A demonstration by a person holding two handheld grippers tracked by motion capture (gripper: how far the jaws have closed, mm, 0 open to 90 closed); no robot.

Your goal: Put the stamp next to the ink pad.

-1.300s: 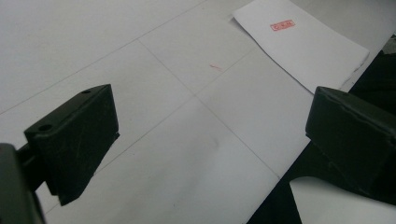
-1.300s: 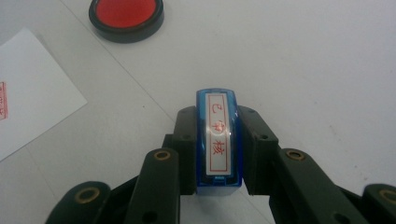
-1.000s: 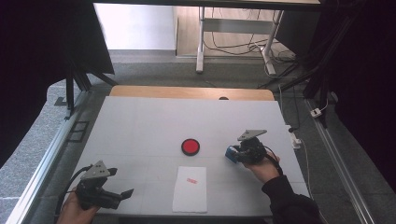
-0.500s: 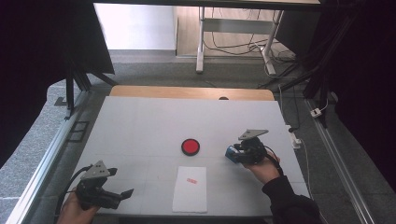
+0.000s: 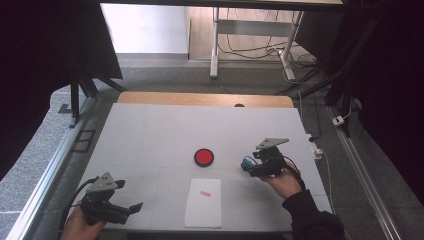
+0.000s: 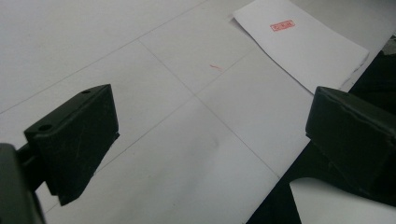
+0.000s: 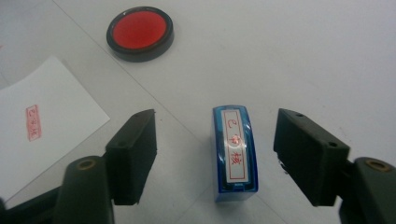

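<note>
Fingers of right gripper (image 7: 215, 158) spread, just been opening, blue stamp (image 7: 234, 151) loose between, touching neither, near table's (image 5: 150, 135) right edge. Left gripper (image 6: 210, 140) spread wide, empty, at near-left corner. Stamped paper (image 5: 204, 201) at near edge; print too small to read. Red ink pad (image 5: 204, 157) mid-table.

Right claw (image 5: 248, 165): low over the counter (image 5: 150, 135), just right of the red ink pad (image 5: 203, 157); jaws have just been opening and stand apart, with the blue stamp (image 7: 235, 151) between them, untouched by either pad.
Right hand (image 5: 282, 180): behind its claw, dark sleeve running to the near edge.
Left claw (image 5: 134, 207): well left of the ink pad, at the near edge; jaws wide apart, nothing between them.
Left hand (image 5: 82, 225): wrapped around the claw's body, level.
</note>
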